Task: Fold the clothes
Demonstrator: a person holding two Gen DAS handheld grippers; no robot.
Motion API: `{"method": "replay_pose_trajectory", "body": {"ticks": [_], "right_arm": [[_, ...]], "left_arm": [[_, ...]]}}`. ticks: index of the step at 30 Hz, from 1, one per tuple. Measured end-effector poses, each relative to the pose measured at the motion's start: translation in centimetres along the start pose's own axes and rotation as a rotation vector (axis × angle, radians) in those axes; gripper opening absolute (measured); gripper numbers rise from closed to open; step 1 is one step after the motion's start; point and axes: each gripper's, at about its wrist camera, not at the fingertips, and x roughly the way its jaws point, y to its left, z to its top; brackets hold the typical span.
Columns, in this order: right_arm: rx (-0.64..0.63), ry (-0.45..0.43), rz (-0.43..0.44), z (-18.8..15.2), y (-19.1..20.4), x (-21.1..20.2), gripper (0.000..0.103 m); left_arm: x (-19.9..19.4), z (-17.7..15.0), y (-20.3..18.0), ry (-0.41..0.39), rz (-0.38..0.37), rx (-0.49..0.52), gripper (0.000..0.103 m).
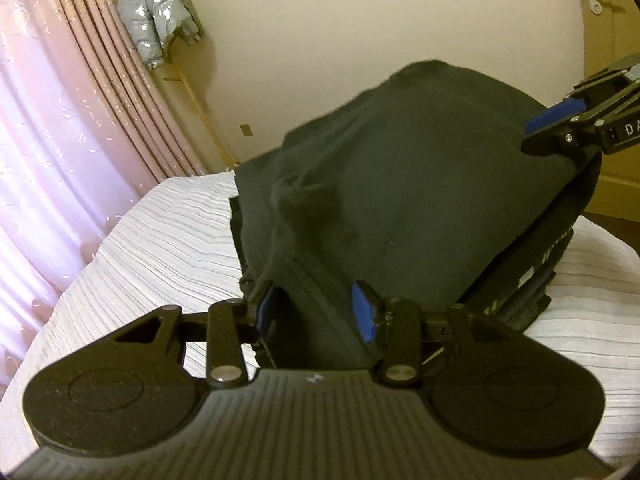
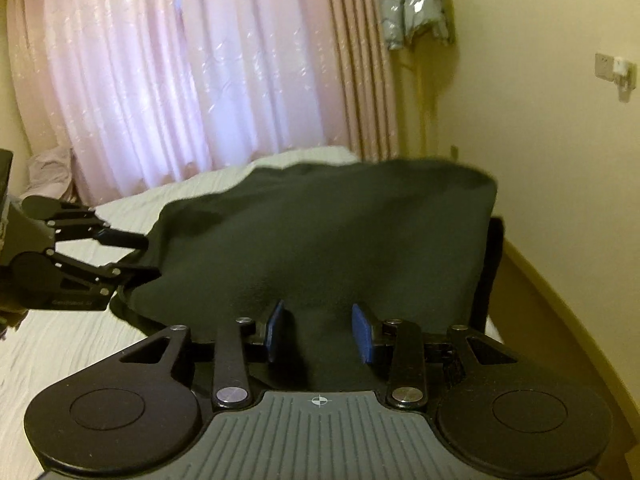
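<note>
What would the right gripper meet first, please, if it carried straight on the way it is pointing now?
The dark garment itself: the right gripper already pinches a fold of it, and the lifted cloth fills the view ahead. What lies behind is hidden.

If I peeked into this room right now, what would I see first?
First you'd see the big dark green, soft fabric garment, lifted off the white ribbed bedspread in the middle. The left gripper and the right gripper, black with blue pads, each pinch a bunch of it. Behind, shiny pink curtains hang along the window, and a silvery puffy jacket hangs beside them.
</note>
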Motion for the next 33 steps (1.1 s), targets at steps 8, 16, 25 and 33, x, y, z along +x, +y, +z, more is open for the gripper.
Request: {"method": "replay_pose_trajectory", "body": {"ticks": [8,16,25,33], "right_arm": [[0.0,-0.015,-0.048,-0.6,0.8,-2.1,0.048],[0.019,-0.086,-0.116,-1.8,2.7,-5.6,0.065],[0.178,0.008,-0.205,-9.2,6.9,-9.5,0.098],[0.336,0.086,-0.275,-13.4,10.5,-12.3,0.099]], "left_arm": [[-1.2,0.1,-0.5,-0.013,0.018,-0.047,0.038],[-5.9,-1.8,-0.3,-0.054,0.046,-0.221,0.069],[-10.0,-8.0,-2.6,0.055,-0.009,-0.403,0.102],[-13.7,-11.7,-5.0,0.097,-0.035,-0.455,0.102]]}}
